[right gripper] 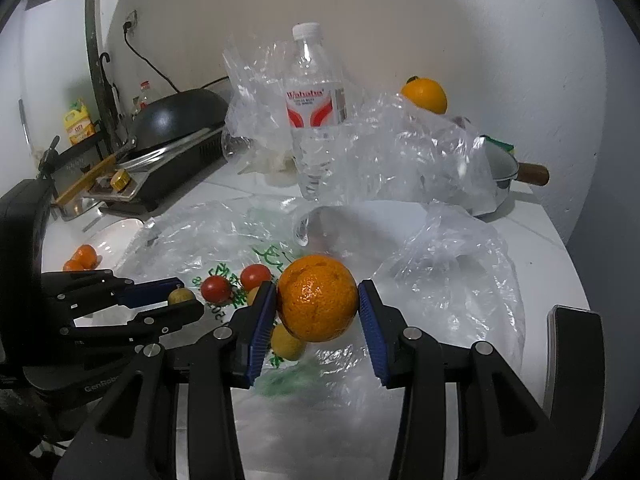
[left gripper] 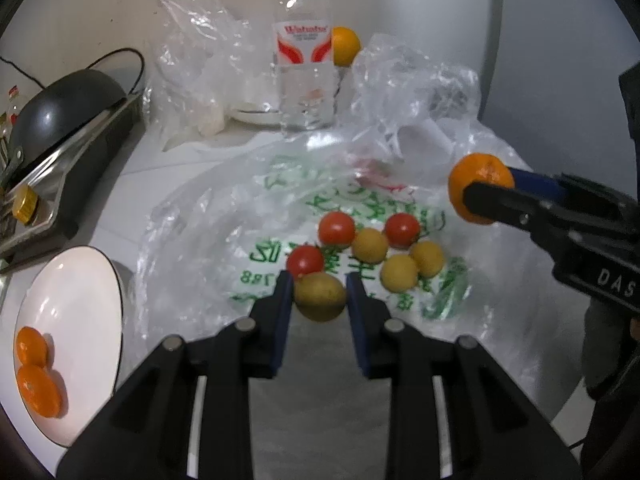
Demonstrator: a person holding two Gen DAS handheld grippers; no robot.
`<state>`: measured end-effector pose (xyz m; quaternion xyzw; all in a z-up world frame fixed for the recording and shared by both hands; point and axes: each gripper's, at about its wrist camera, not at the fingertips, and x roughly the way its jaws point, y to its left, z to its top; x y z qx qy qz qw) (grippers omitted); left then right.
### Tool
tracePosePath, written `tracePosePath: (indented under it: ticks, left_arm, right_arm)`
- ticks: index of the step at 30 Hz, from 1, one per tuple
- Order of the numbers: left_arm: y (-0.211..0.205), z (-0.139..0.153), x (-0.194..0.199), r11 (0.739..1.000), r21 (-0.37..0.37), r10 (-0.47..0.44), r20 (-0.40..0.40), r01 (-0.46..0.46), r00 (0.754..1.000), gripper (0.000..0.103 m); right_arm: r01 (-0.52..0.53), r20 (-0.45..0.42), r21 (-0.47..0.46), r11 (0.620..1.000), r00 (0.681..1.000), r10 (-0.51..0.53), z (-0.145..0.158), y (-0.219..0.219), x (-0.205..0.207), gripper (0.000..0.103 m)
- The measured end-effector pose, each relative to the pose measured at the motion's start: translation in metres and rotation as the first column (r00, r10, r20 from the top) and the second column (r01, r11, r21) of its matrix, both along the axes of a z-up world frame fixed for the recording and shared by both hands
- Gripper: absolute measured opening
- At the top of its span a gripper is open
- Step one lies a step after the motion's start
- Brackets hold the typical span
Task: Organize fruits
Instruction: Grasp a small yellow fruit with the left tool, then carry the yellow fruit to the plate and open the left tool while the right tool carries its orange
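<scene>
- Two grippers up, both loaded.
- Left gripper (left gripper: pixel 318 294): jaws nearly closed on a small yellow-green round fruit (left gripper: pixel 320 296), pads pressing both its sides.
- Right gripper (right gripper: pixel 318 304): partly open, clamped on a round orange mandarin (right gripper: pixel 317 298).
- Just beyond the left tips: red cherry tomatoes (left gripper: pixel 337 229) and small yellow fruits (left gripper: pixel 370 245) on a printed clear plastic bag (left gripper: pixel 280 208).
- Left of the left gripper: white plate (left gripper: pixel 80 292) with two small oranges (left gripper: pixel 39 390).

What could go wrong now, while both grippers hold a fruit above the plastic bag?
1. The left gripper pinches the small yellow-green fruit only at its fingertips; it may slip out.
2. The loose tomatoes on the slippery bag may roll if nudged.
3. The right gripper carrying the orange could hit the water bottle.
</scene>
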<state>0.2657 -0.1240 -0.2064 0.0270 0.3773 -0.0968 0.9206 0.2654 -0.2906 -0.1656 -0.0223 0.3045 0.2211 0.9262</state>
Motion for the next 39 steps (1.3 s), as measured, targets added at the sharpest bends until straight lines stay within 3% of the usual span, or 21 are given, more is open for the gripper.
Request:
tracePosePath:
  ticks: [19, 39]
  left_arm:
    - [0.037, 0.039, -0.047, 0.998, -0.051, 0.028, 0.115, -0.023, 0.993, 0.028]
    - [0.113, 0.044, -0.062, 0.996, -0.059, 0.075, 0.143, -0.067, 0.987, 0.028]
  right_arm:
    - [-0.031, 0.044, -0.012, 0.999, 0.999, 0.032, 0.023, 0.032, -0.034, 0.044]
    - [-0.107, 0.042, -0.069, 0.992, 0.993, 0.110, 0.032, 0.109, -0.034, 0.044]
